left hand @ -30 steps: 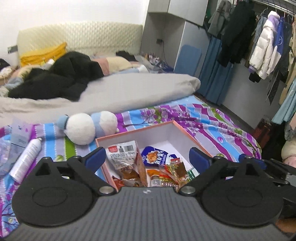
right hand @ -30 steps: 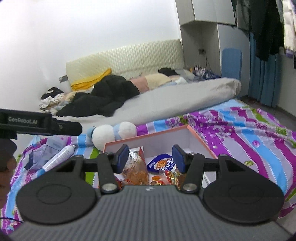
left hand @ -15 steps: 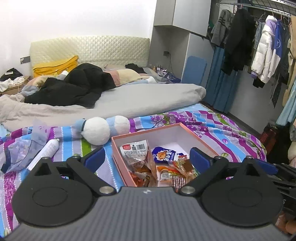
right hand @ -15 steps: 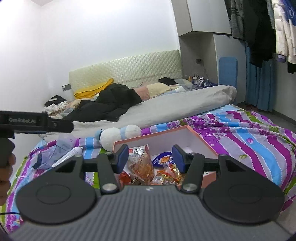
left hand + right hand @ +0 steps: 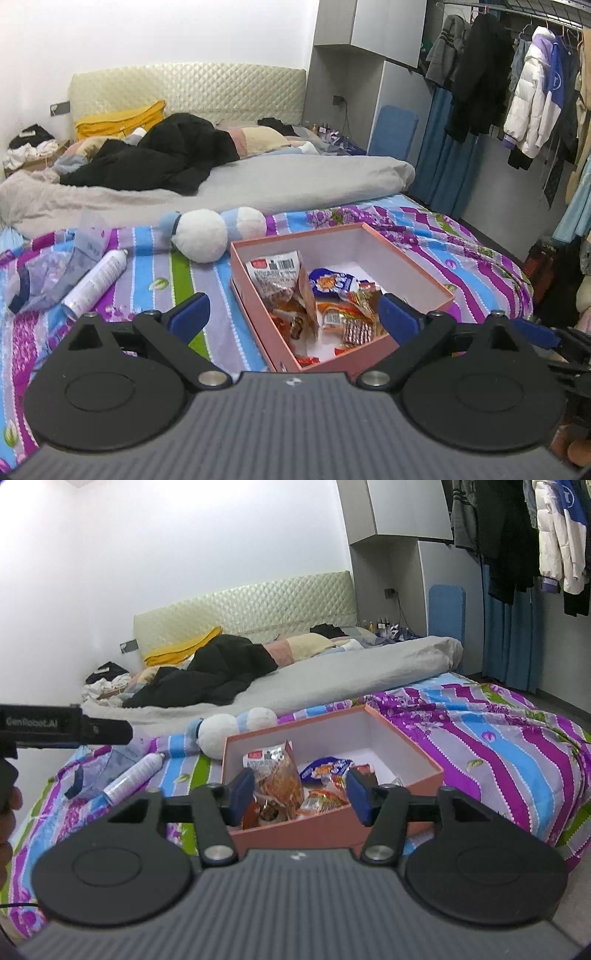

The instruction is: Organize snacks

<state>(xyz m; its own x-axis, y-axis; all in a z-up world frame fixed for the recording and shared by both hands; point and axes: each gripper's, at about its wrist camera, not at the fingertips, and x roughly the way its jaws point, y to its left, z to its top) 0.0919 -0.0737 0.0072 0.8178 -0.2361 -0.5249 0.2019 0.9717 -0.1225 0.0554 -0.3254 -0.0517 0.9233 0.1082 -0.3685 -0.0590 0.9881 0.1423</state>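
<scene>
On top of the striped bedspread point(image 5: 436, 236) sits the pink box point(image 5: 413, 266), with the snack packets point(image 5: 317, 295) piled in its near corner. Both claws are empty: left gripper point(image 5: 291, 314) spread wide, right gripper point(image 5: 301, 788) about half open, both hanging short of the box. If it were me, I'd come down from above on the big clear packet point(image 5: 277, 775), it's the tallest. Only the right view shows the other tool's body point(image 5: 55, 725); the left shows more of the box floor.

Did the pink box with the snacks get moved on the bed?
Cannot tell. The pink cardboard snack box sits beside the white plush toy as before; only the camera view seems to shift.
</scene>
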